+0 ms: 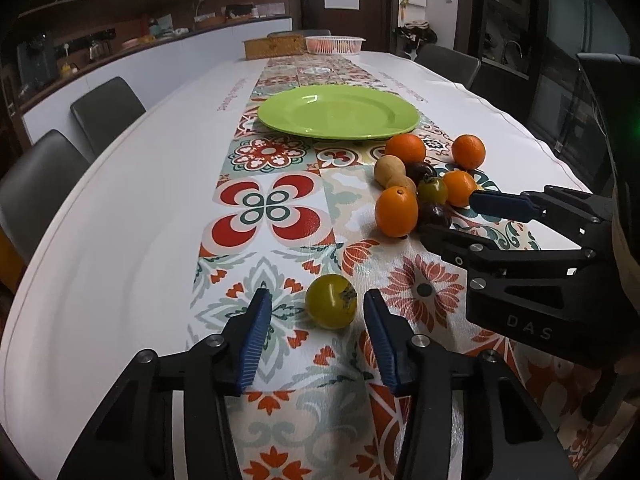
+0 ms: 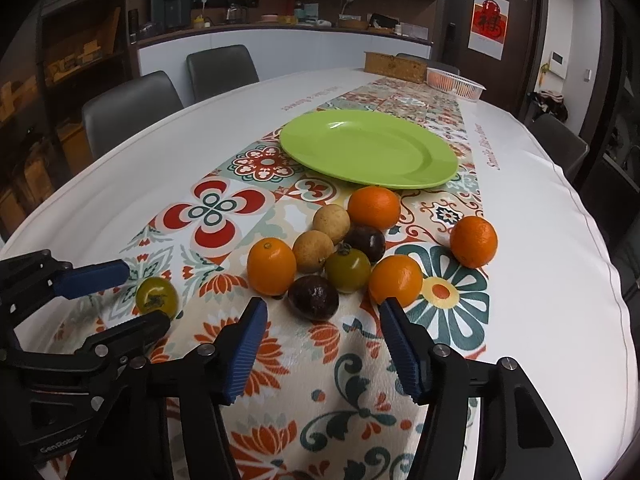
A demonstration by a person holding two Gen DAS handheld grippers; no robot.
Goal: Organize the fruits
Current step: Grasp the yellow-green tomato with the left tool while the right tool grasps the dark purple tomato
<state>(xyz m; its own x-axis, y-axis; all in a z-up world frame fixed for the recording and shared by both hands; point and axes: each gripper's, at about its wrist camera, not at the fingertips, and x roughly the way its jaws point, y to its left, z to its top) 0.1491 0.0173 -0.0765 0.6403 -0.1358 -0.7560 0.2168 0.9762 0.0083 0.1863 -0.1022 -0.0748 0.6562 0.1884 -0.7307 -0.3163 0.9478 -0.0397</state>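
Blue ribbed pads on the left gripper (image 1: pixel 318 312), spread wide, nothing held. Between the two pads, just ahead: a lone green tomato (image 1: pixel 331 301), resting on the patterned runner (image 1: pixel 264 208), stem scar turned toward the right pad. Not touched yet on either side. Probably light, smooth-skinned and a bit slippery; firm enough for a gentle squeeze, but liable to bruise or split under a hard one. Round too, so likely to roll if nudged off-centre. Best taken across the widest part, pads level with the middle, closing slowly.

Off to the right of that gripper, the right gripper (image 2: pixel 323 322), also parted and empty, aimed at the main cluster. Directly ahead of its pads: a dark purple fruit (image 2: pixel 313 297), wrinkled, probably leathery and tough. Beyond it, a second green tomato (image 2: pixel 347 270), two tan fruits (image 2: pixel 313 251) touching each other, another dark fruit (image 2: pixel 366 242). Flanking these, oranges: one to the left (image 2: pixel 271 266), one just ahead of the right pad (image 2: pixel 395 280), one further back (image 2: pixel 374 207), one apart to the right (image 2: pixel 473 241). Heavier, dimpled skin, good grip likely.

Farthest out, beyond all fruit: the green plate (image 2: pixel 436 172), bare, presumably the destination.
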